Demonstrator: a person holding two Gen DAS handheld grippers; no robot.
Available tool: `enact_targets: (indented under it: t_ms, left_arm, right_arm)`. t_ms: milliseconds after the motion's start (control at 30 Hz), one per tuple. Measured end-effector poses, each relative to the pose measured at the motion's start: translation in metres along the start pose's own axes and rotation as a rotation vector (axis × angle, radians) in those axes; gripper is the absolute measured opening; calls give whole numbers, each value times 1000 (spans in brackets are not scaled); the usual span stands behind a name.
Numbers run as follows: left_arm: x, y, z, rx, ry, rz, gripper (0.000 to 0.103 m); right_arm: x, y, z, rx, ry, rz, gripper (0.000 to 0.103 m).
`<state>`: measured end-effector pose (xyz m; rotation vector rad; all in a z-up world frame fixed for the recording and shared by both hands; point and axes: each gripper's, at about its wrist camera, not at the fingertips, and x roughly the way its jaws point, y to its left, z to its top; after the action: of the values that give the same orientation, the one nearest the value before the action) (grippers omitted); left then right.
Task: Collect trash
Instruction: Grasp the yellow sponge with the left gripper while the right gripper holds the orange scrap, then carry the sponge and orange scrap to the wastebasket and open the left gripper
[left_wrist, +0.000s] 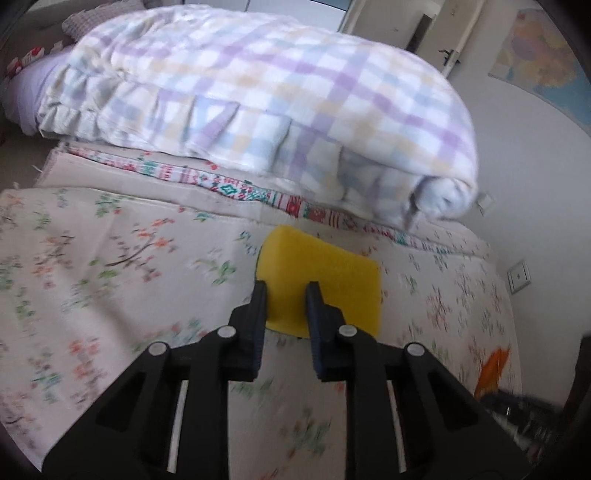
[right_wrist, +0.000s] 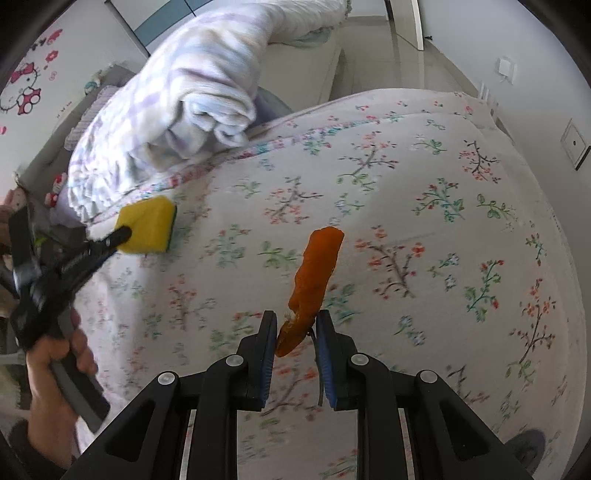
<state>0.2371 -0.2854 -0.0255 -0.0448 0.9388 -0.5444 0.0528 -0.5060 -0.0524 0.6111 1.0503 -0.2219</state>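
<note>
Between the left tool's (left_wrist: 285, 291) fingers, a yellow sponge (left_wrist: 325, 273) clamped and lifted just above the floral bedsheet (left_wrist: 110, 258); between the right tool's (right_wrist: 295, 321) fingers, an orange scrap (right_wrist: 314, 273), gripped by its lower end and hanging clear of the bed; beyond, a folded plaid blanket (left_wrist: 258, 92). Both pieces picked up, neither yet binned; no bin visible; judged roughly halfway.

R gripper (right_wrist: 295, 325) fingers pinch orange scrap (right_wrist: 314, 273); L gripper (right_wrist: 127, 233) clamps yellow sponge (right_wrist: 147, 225).
</note>
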Motion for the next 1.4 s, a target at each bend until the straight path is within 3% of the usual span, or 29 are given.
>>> enact_targets:
  t_ms: [167, 467, 900, 1400]
  left_arm:
    - [-51, 16, -15, 61, -11, 27, 22]
    - [-128, 66, -43, 60, -38, 81, 22]
    - [-175, 144, -77, -126, 3, 153, 23]
    - [-236, 256, -120, -336, -22, 309, 24]
  right_arm:
    - [-12, 24, -9, -28, -9, 32, 23]
    - [-19, 80, -27, -137, -3, 67, 23]
    - [-25, 165, -51, -206, 20, 200, 23]
    - [11, 256, -80, -328, 75, 243, 23]
